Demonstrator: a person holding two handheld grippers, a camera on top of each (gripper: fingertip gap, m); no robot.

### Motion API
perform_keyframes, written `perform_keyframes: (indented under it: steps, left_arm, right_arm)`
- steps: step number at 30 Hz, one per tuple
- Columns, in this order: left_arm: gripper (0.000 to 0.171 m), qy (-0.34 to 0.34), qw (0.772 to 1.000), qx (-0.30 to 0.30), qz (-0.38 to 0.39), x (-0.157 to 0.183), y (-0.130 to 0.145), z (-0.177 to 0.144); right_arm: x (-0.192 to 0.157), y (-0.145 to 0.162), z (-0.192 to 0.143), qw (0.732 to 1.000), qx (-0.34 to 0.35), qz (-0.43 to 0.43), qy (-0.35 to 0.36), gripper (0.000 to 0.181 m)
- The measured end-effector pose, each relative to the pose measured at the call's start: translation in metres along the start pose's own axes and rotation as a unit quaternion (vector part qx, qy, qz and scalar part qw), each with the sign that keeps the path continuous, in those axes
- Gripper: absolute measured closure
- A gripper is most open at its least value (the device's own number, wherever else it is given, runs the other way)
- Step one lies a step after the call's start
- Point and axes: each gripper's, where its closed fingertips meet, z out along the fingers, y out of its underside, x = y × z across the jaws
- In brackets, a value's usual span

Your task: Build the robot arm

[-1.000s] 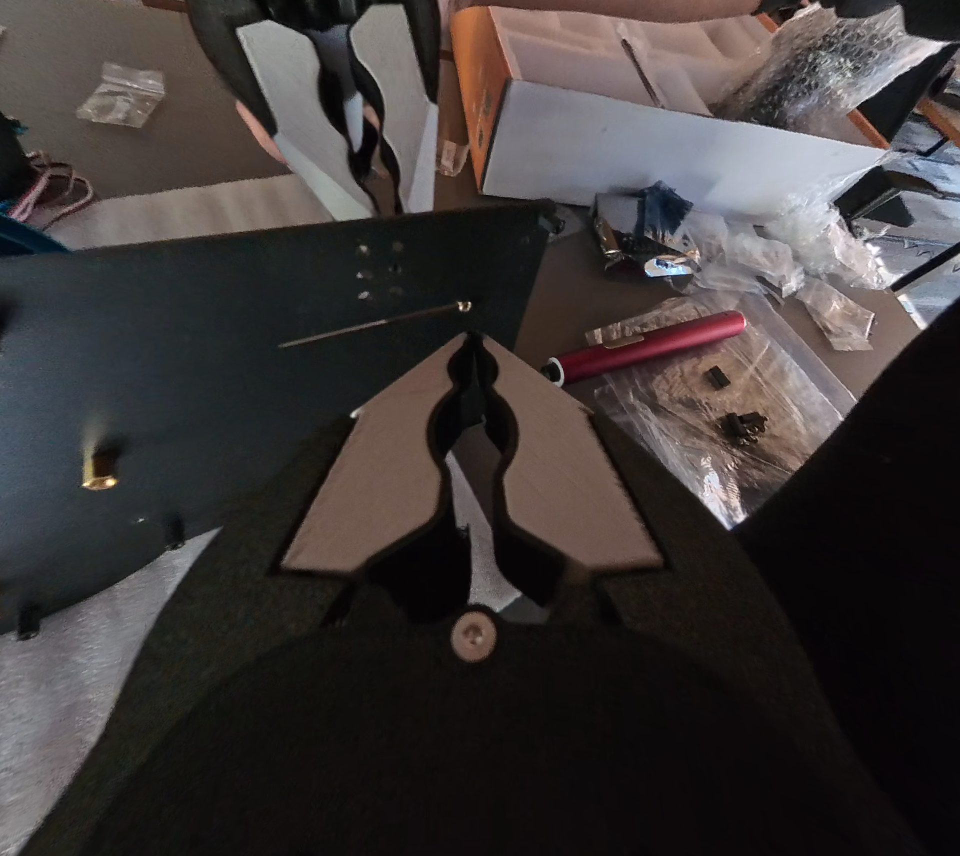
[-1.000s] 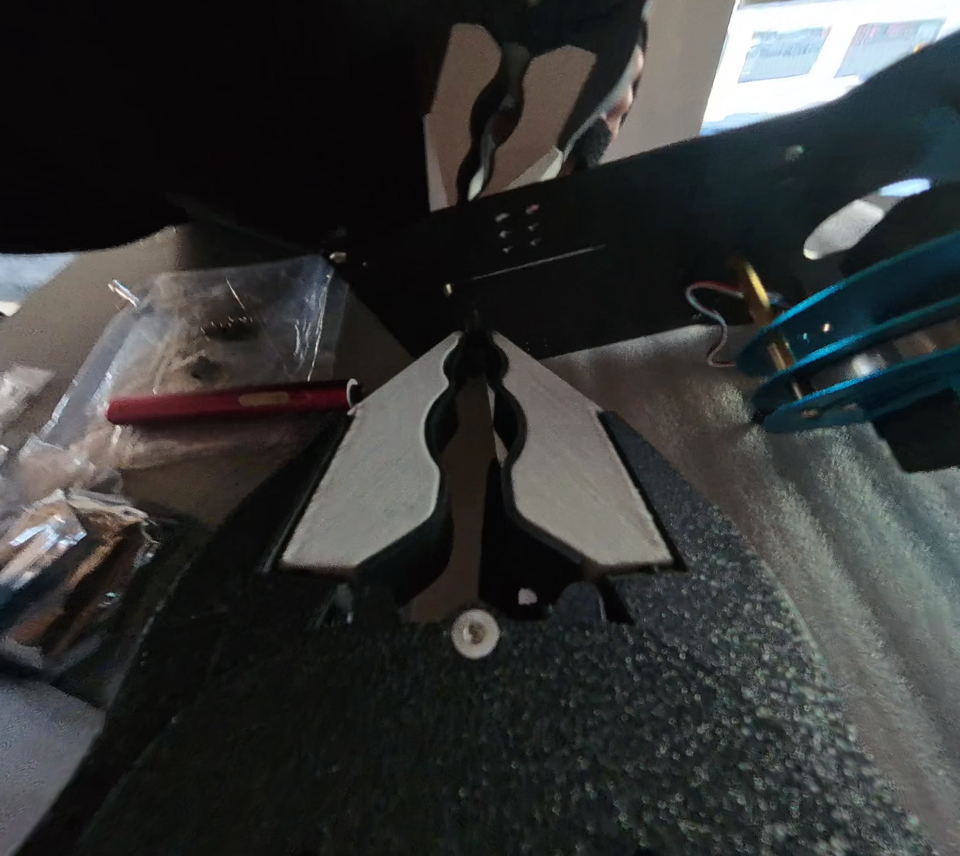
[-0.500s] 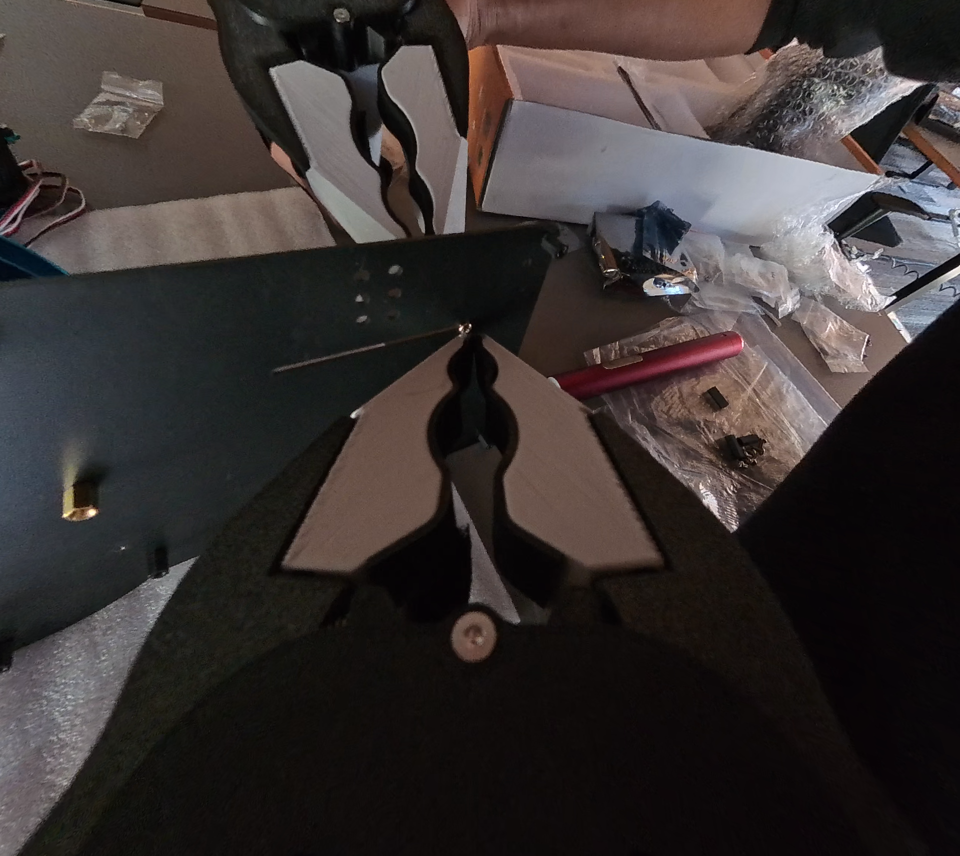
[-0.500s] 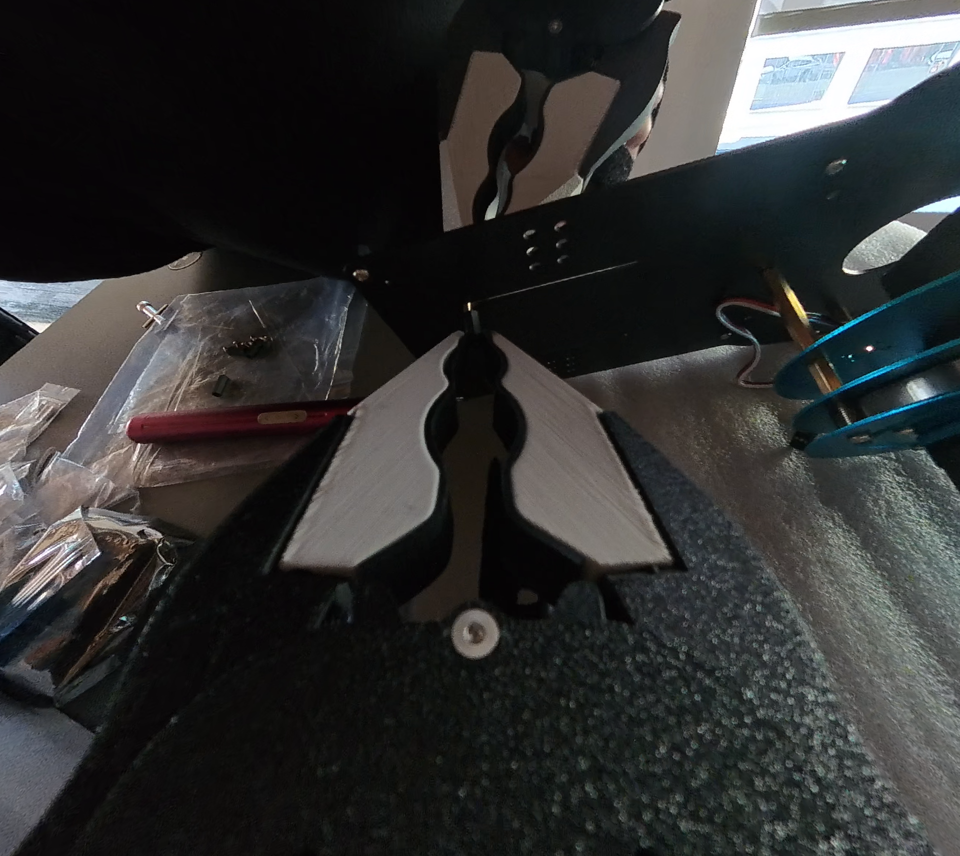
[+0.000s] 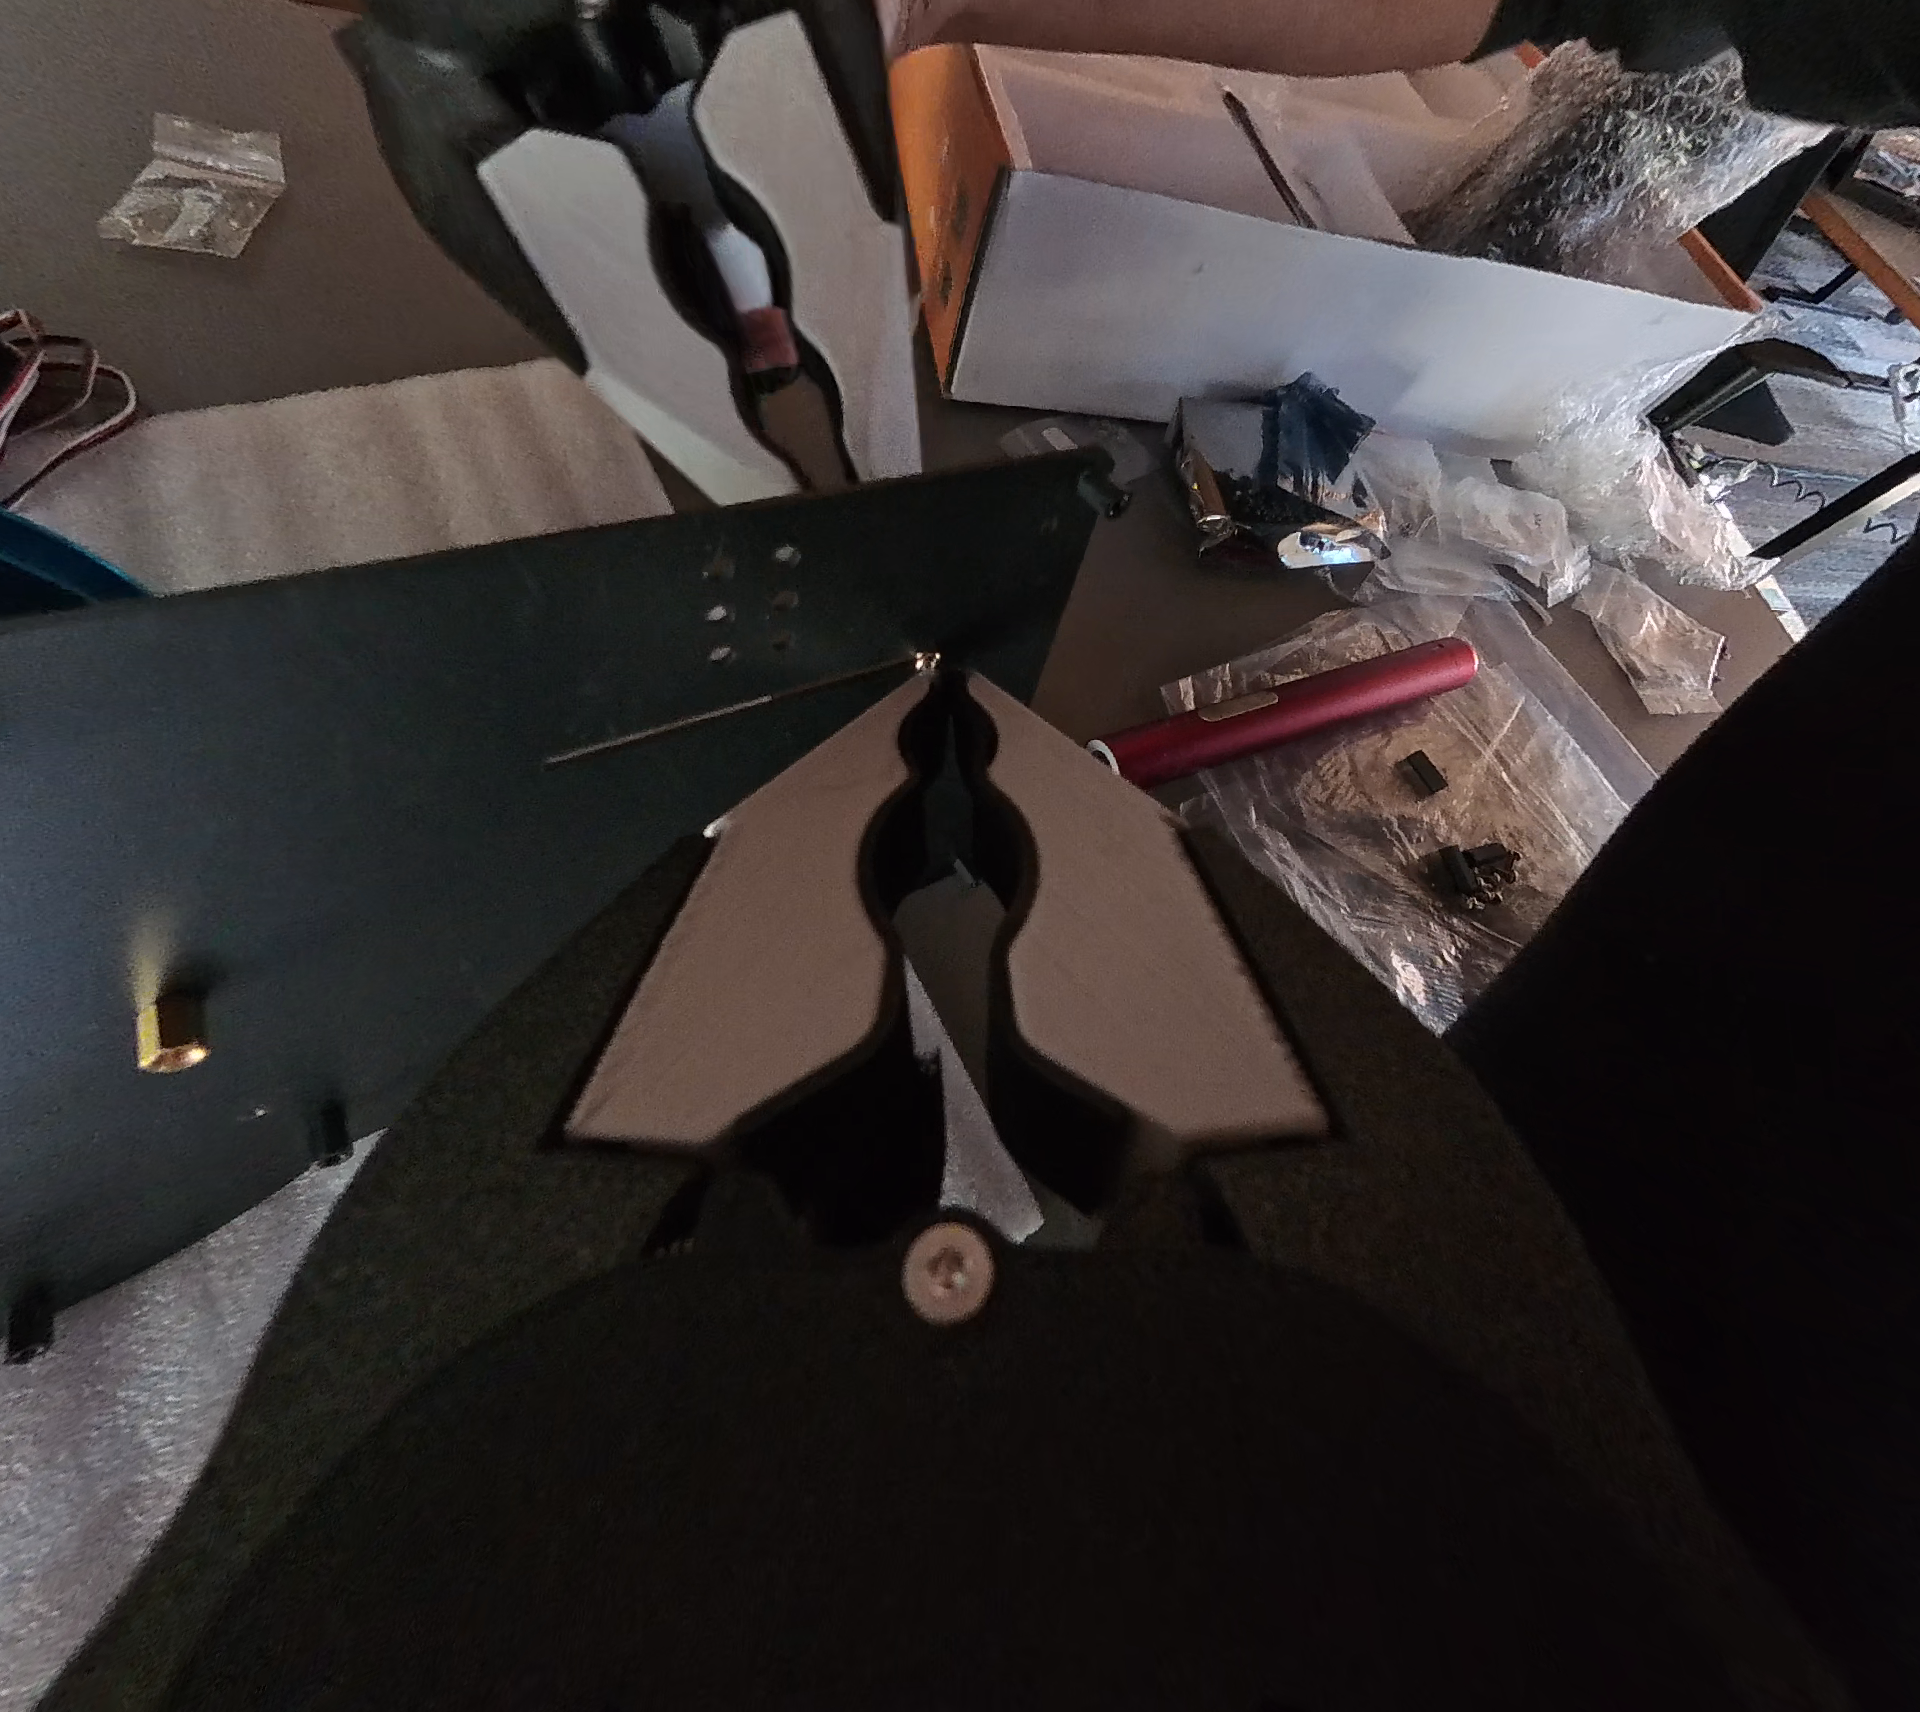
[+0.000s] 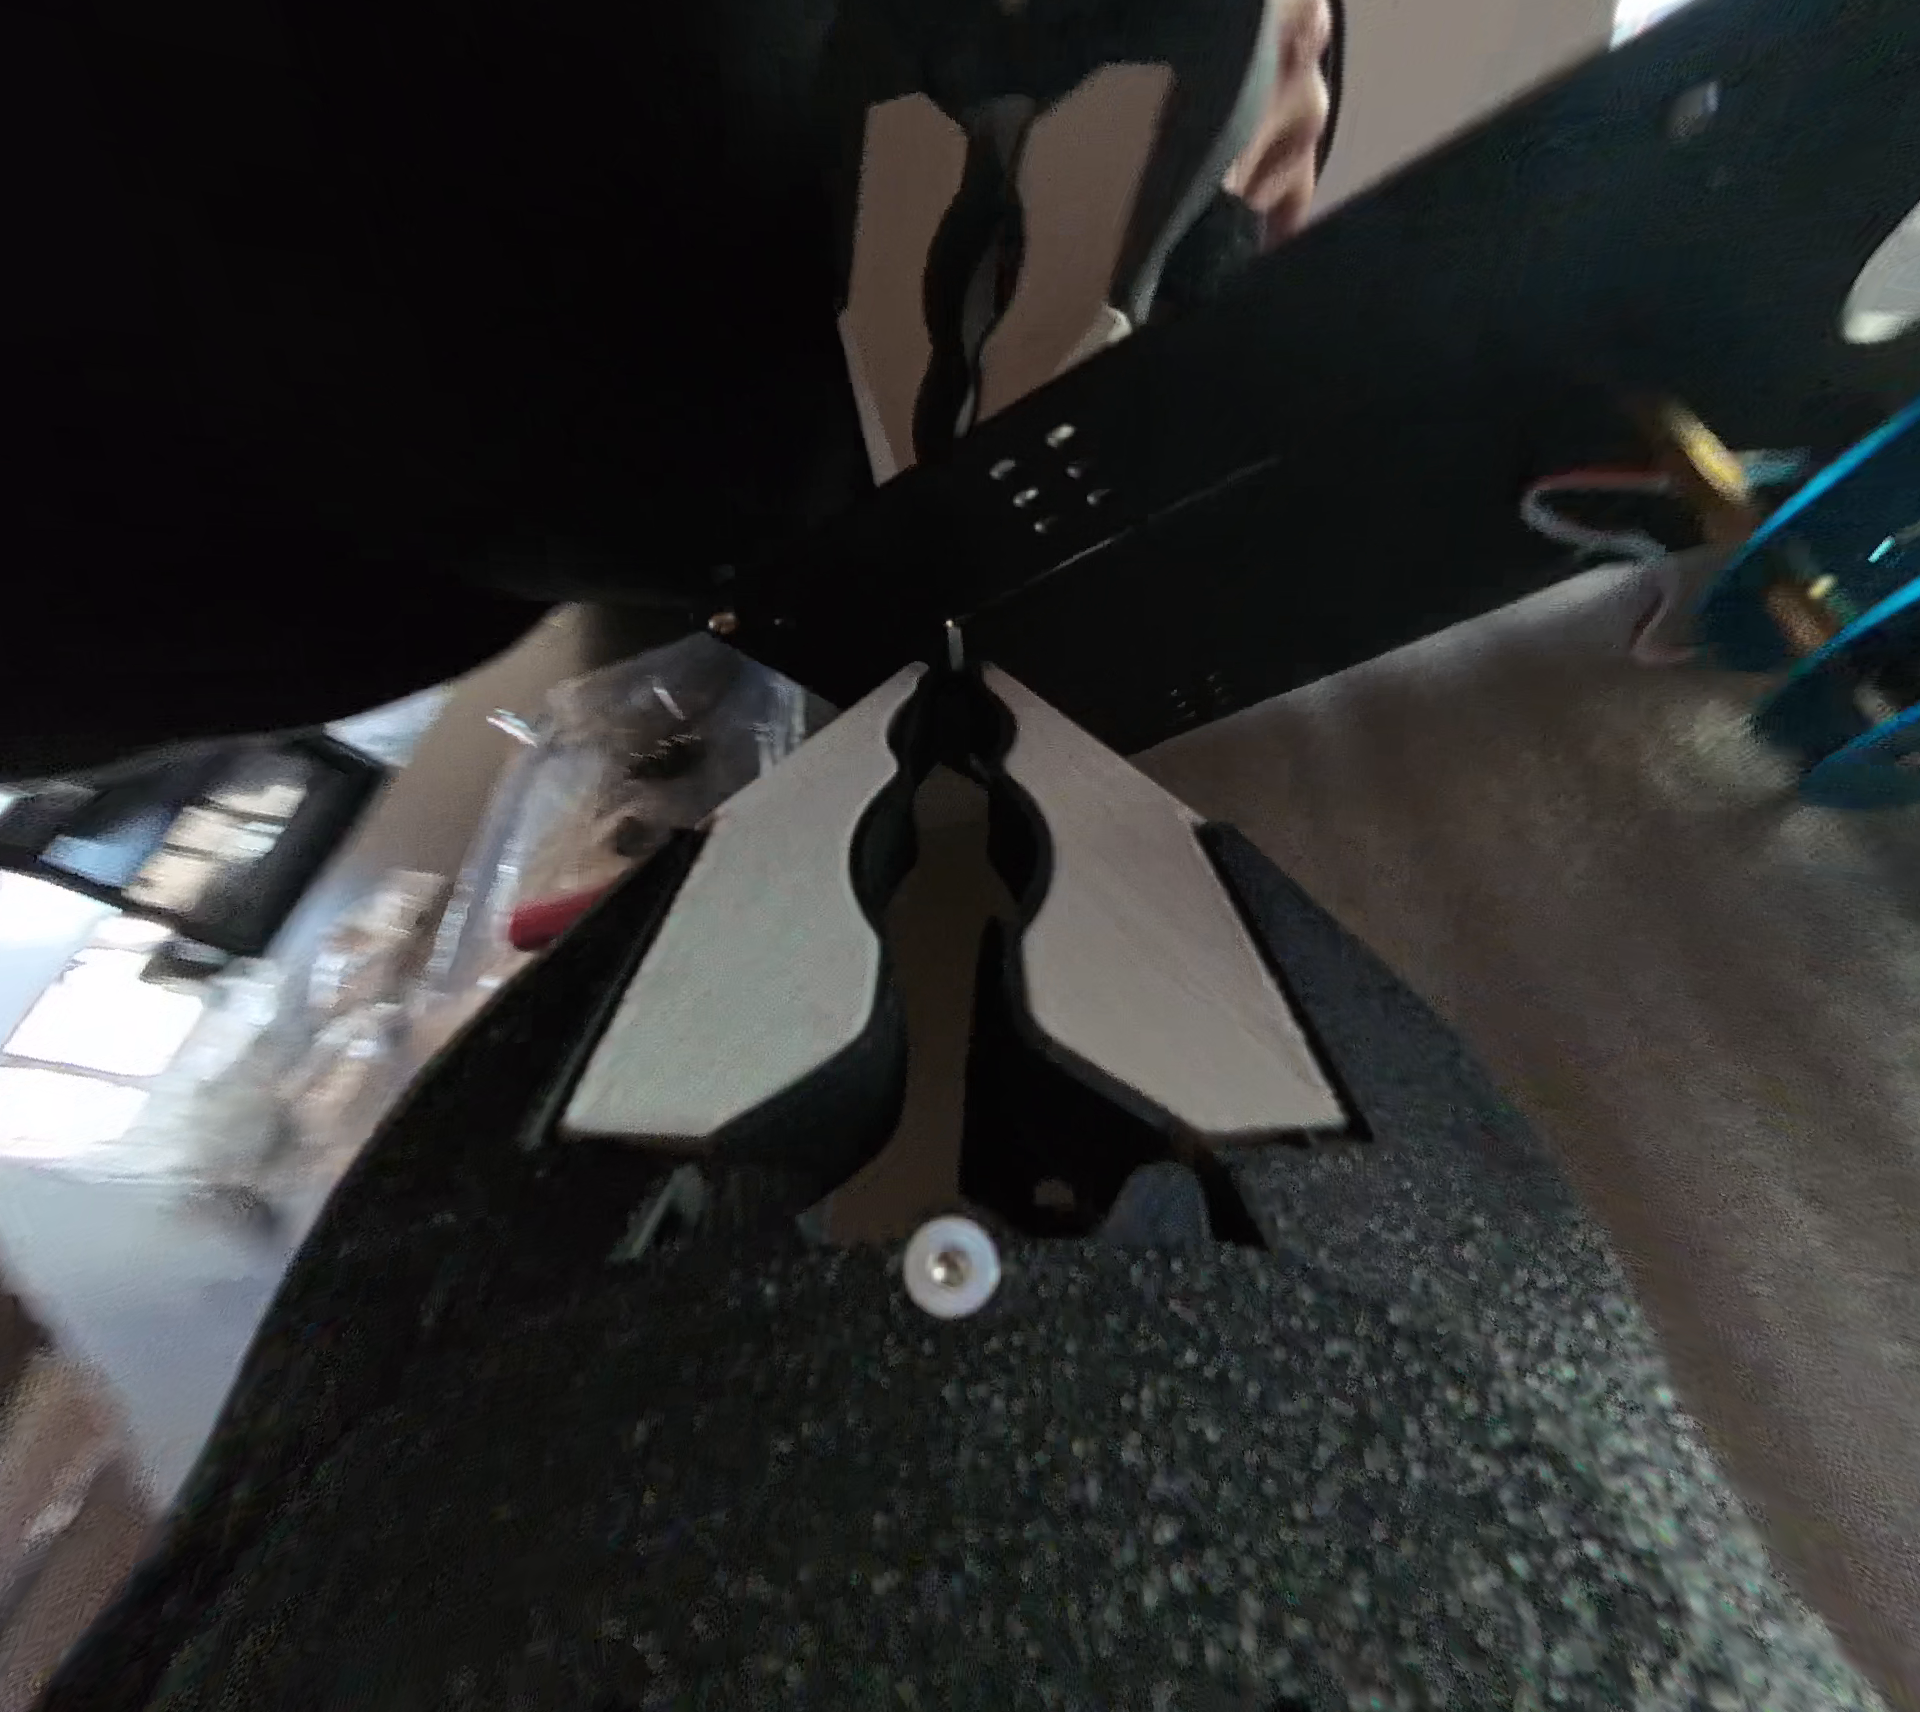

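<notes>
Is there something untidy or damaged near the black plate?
Nothing looks damaged. The black plate lies tilted, both tongs shut at its edges. Torn plastic bags and a red pen-like tool lie scattered beside the open white box.

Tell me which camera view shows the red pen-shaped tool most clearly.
The left wrist view: the red pen-shaped tool lies there sharp and almost whole on a clear plastic bag, right of the black plate. The right wrist view shows only a blurred red end beside the right gripper's finger.
</notes>
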Motion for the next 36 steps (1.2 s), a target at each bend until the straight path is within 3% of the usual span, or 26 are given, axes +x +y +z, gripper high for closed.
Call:
perform_keyframes:
  steps: [1, 7, 17, 21, 29, 36]
  left_arm:
    - [0.171, 0.001, 1.000, -0.001, 0.001, 0.0001, 0.0001, 0.0002]
    - [0.171, -0.001, 1.000, -0.004, 0.014, 0.0000, -0.0005, -0.0007]
    - [0.171, 0.004, 0.999, -0.012, 0.031, 0.0012, -0.0012, 0.0020]
    - [0.171, 0.003, 0.999, -0.007, 0.035, 0.0019, -0.0040, 0.0016]
    - [0.171, 0.012, 0.999, -0.010, 0.046, 0.0036, -0.0015, -0.0017]
    - [0.171, 0.024, 0.999, -0.012, 0.035, 0.0020, 0.0009, 0.0011]
  right_arm:
    - [0.0002, 0.0004, 0.0002, 0.999, -0.007, 0.043, -0.019, 0.177]
    - [0.0004, 0.0037, 0.0034, 0.966, -0.014, 0.230, -0.117, 0.177]
    - [0.0063, -0.0039, 0.0010, 0.896, 0.024, 0.400, -0.190, 0.176]
    - [0.0031, 0.0006, 0.0009, 0.911, 0.008, 0.374, -0.173, 0.176]
    - [0.0035, 0.0008, 0.0019, 0.907, 0.014, 0.381, -0.179, 0.177]
    - [0.0003, 0.0023, 0.0007, 0.931, 0.000, 0.328, -0.159, 0.176]
